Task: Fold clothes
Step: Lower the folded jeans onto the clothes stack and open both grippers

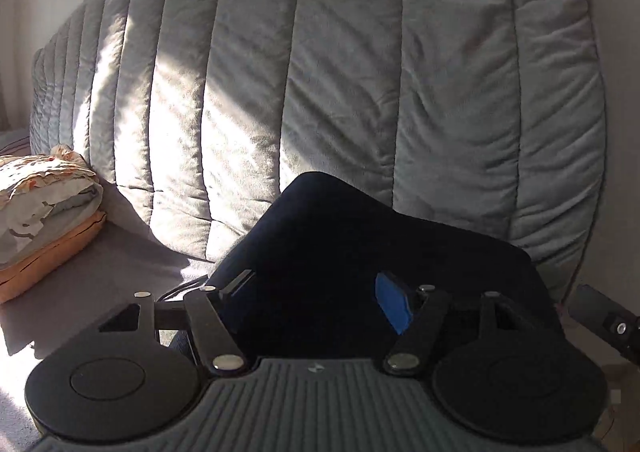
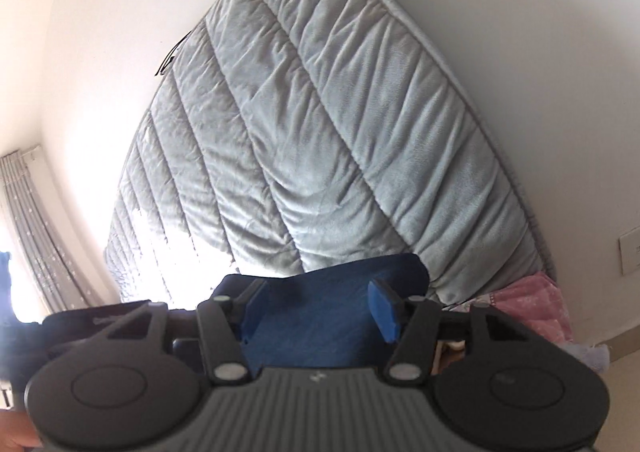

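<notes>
Left wrist view showed a dark navy garment lying on the bed in front of the quilted grey headboard, its far edge humped up against the padding. The left gripper stood spread over it, the cloth between the fingers but neither pad pressing on it, probably so the cloth could settle flat before the next fold. The tip of the right gripper showed at the frame's right edge.

From the right wrist view the same garment looked blue, and the right gripper was likewise spread, cloth lying between the blue pads without being pinched. Both tools sat at the near edge, likely placed for taking two corners.

Off to the left, a stack of folded clothes rested well apart, seemingly the finished pile. A pink cloth lay by the wall, and a grey curtain hung at the window.
</notes>
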The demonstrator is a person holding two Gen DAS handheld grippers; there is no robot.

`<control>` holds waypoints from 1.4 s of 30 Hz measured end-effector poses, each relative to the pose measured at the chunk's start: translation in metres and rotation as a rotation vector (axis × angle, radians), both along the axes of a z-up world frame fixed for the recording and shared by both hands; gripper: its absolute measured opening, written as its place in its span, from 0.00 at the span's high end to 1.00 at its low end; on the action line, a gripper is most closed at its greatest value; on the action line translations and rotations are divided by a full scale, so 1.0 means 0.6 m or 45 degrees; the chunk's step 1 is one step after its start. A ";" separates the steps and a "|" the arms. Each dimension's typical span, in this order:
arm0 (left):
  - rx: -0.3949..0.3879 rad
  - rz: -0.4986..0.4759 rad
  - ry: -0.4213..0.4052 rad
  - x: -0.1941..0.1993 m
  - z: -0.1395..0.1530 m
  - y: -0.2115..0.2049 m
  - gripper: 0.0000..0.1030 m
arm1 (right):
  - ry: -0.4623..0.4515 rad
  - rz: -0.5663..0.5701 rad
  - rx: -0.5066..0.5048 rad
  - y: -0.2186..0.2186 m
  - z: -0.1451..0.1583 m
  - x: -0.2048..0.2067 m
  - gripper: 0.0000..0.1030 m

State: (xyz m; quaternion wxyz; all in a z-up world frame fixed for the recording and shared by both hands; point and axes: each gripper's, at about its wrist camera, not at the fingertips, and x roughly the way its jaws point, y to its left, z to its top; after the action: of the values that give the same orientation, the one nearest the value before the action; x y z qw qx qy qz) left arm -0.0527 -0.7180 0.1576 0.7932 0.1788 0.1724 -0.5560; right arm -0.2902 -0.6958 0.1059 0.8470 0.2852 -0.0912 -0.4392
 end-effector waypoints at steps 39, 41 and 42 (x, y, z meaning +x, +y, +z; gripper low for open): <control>0.124 0.687 -0.298 -0.130 0.147 0.443 0.35 | 0.344 0.047 0.082 0.123 0.021 0.096 0.21; 0.082 0.758 -0.276 -0.128 0.143 0.517 0.35 | 0.387 0.100 0.027 0.164 0.029 0.120 0.18; 0.080 0.799 -0.277 -0.126 0.133 0.551 0.35 | 0.418 0.134 -0.008 0.188 0.033 0.135 0.16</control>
State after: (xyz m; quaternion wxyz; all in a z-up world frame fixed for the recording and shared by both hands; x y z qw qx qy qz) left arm -0.1282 -0.3872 0.2372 0.9335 0.1998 0.1506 -0.2568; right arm -0.2095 -0.5831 0.1256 0.8732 0.2116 0.0620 -0.4347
